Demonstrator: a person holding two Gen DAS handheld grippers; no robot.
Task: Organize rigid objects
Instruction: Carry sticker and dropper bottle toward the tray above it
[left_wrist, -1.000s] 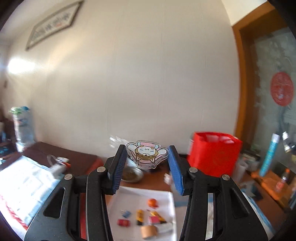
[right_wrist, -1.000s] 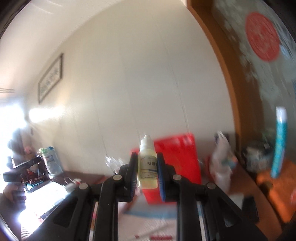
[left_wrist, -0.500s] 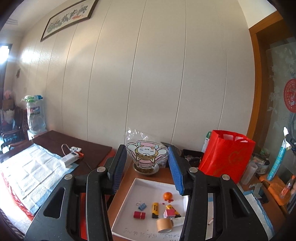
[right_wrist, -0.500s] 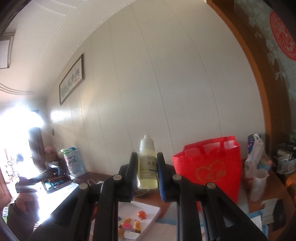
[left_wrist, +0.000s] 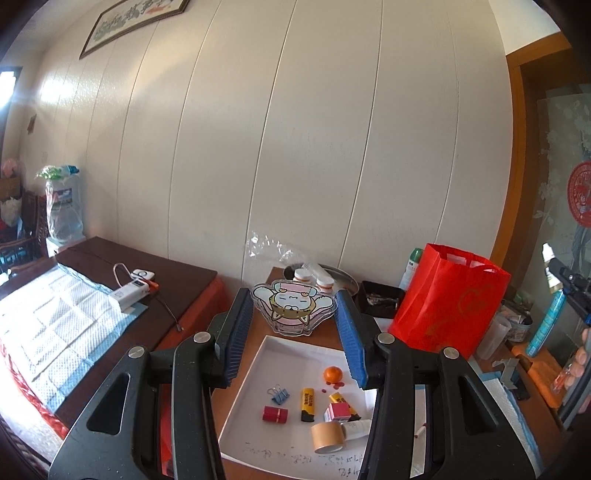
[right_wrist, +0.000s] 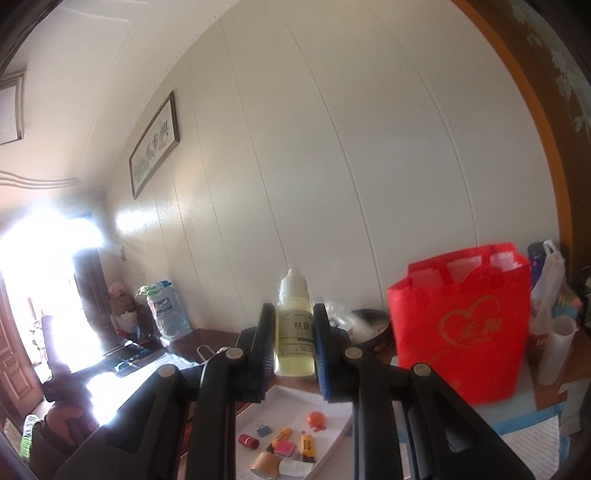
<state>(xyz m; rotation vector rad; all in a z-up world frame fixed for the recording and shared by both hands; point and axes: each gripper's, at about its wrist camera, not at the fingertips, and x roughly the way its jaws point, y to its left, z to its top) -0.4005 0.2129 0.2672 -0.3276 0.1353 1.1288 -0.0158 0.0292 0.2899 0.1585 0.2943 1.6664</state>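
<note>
The left gripper (left_wrist: 293, 314) is pinching a cartoon acrylic figure (left_wrist: 293, 308) edgewise, the right gripper (right_wrist: 294, 341) clamping a dropper bottle (right_wrist: 295, 332) upright, both seemingly heading for the white tray (left_wrist: 280, 350) at six o'clock.

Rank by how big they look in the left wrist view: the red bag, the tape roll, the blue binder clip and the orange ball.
1. red bag
2. tape roll, though it sits nearer the camera
3. orange ball and blue binder clip, too alike to rank
</note>
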